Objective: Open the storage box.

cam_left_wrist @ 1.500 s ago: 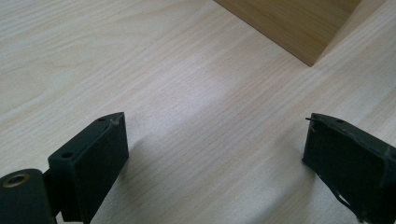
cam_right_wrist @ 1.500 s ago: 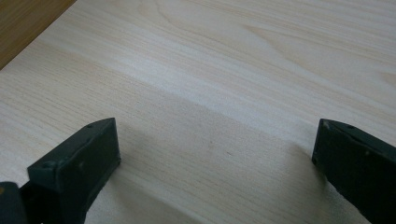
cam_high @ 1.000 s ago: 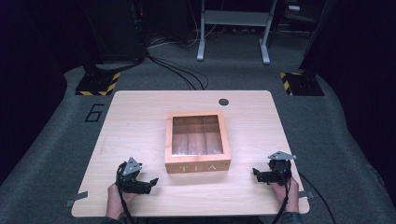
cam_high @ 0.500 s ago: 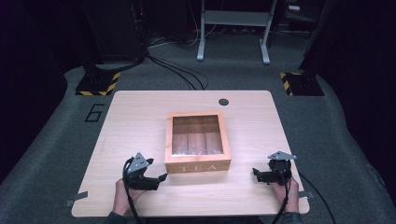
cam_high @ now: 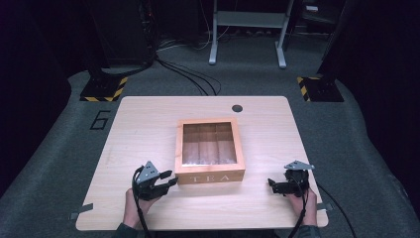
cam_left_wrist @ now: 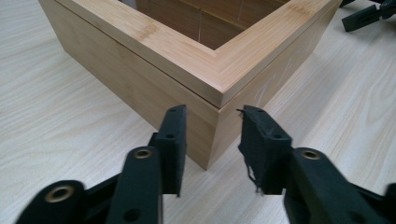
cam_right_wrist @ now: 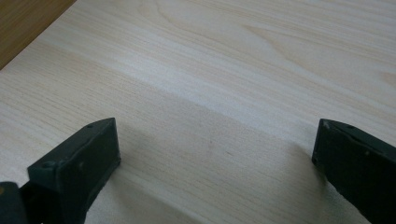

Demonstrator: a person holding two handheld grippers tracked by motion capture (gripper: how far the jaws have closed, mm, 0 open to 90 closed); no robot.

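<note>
Left gripper (cam_high: 166, 181) jaws just closing, narrowly apart; right gripper (cam_high: 273, 185) jaws wide apart.

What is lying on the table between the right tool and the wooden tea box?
Nothing: in the high view, only bare light wooden table separates the right tool from the square bamboo tea box with a clear lid.

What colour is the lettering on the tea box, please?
White lettering on the tea box; clearest in the high view.
</note>
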